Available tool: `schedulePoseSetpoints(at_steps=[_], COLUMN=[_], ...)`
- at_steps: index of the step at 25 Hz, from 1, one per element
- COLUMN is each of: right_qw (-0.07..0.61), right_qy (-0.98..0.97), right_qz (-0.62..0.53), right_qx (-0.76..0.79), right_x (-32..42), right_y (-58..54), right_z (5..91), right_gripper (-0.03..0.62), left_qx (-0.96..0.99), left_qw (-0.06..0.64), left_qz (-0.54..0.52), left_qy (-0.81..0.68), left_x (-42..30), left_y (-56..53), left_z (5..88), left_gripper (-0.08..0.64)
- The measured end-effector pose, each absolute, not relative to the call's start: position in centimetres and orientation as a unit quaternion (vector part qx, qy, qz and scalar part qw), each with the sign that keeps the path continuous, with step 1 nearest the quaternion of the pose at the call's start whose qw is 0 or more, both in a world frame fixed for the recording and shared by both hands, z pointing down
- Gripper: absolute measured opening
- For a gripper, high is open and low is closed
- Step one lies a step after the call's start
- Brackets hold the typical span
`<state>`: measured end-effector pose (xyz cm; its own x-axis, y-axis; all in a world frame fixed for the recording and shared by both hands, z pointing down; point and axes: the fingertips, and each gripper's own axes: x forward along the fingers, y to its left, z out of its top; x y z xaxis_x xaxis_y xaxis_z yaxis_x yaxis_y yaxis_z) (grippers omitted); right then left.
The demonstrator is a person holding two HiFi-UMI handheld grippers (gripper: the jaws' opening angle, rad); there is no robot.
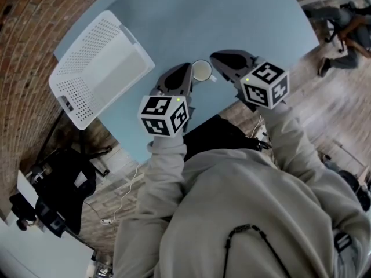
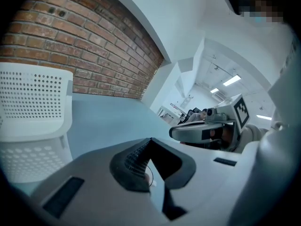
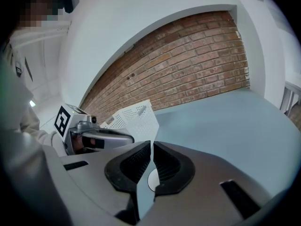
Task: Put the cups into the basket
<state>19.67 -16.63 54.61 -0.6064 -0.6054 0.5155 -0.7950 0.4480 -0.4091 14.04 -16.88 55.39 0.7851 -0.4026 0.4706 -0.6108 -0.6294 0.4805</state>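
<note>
Here the white cup (image 1: 202,70) stands upright on the blue table (image 1: 174,16), mouth up, its small handle pointing right. The perforated basket (image 1: 95,68) sits well apart at far left. The left gripper (image 1: 188,66) and right gripper (image 1: 214,55) flank the cup. Both have their jaws closed and hold nothing.

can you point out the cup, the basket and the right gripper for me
cup (image 1: 202,71), head view, on its open top
basket (image 1: 79,62), head view, on its perforated white wall
right gripper (image 3: 151,145), right gripper view, where its shut fingertips meet
</note>
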Motion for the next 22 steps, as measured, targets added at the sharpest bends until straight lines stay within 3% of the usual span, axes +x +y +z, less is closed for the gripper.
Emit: schedulePoseSetpoints(at_steps=[3,16,22], right_qw=[0.17,0.299,0.336], right_qy=[-0.824,-0.789,-0.783], right_qz=[0.332,0.353,0.348], right_qx=[0.426,0.404,0.392], right_x=[20.0,19.9,19.9], right_y=[-15.6,-11.1,-9.8], right_z=[56.7,66.0,68.7], right_gripper=[0.013,0.179,0.186], left_qx=[0.88,0.859,0.856], left_qw=[0.341,0.394,0.406], left_qz=[0.166,0.183,0.18], left_qy=[-0.287,-0.269,-0.265], left_x=[13.8,13.4,13.6], left_y=[-16.2,-13.4,-12.5], left_z=[57.1,62.2,63.3], left_gripper=[-0.005,-0.005,-0.005])
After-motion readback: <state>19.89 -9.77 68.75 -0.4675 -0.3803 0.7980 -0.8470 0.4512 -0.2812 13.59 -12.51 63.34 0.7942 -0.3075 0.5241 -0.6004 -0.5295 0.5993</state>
